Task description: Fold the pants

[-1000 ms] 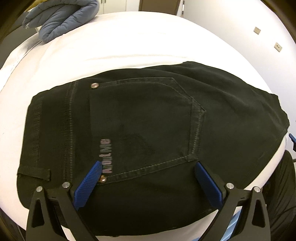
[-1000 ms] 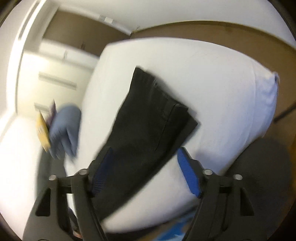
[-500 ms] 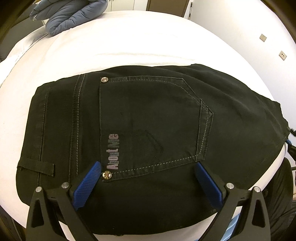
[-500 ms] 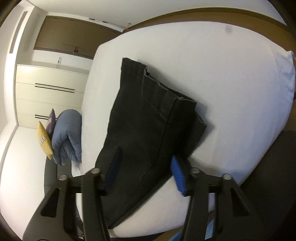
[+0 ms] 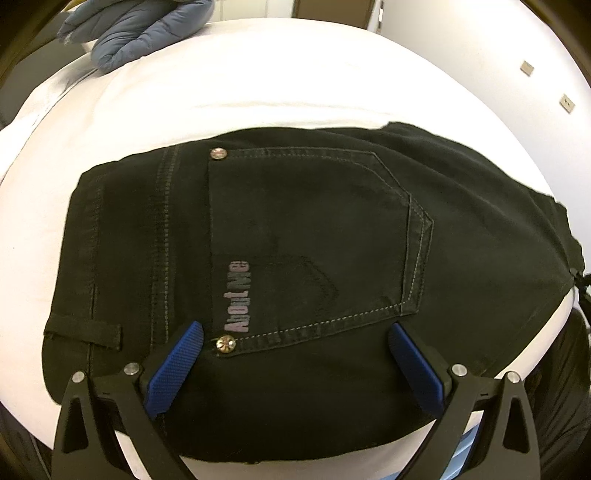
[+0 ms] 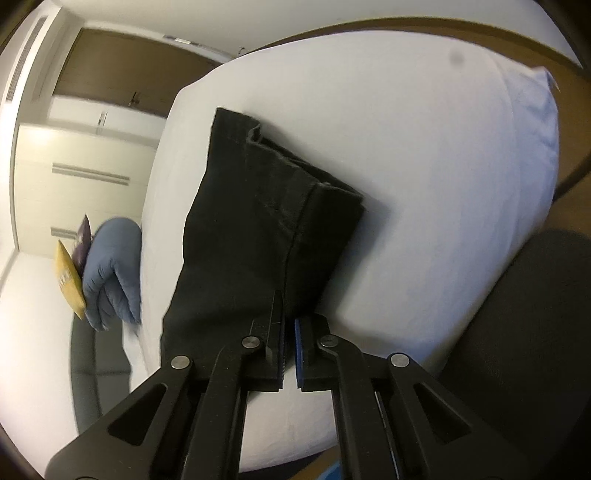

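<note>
We see a white bed point(image 5: 258, 92) that carries everything; its mattress fills most of both views. The black pants point(image 5: 332, 240) lie flat on the bed, close to its near edge, already doubled over lengthwise with a back pocket point(image 5: 314, 240) facing up. In the right wrist view the pants point(image 6: 251, 221) run from the near edge toward the far side of the bed, their hem end lying on the sheet. A blue padded garment point(image 5: 136, 33) sits at the far left corner of the bed, well apart from the pants. The left gripper point(image 5: 291, 354) hovers over the waist end near the pocket with its jaws spread wide; we see nothing between the blue pads point(image 5: 173, 369). The right gripper point(image 6: 289, 332) is at the near edge, its jaws drawn almost together; cloth of the leg lies right at their tips, but we cannot tell whether it is pinched. Two metal rivets point(image 5: 226, 344) mark the pocket corners.
</note>
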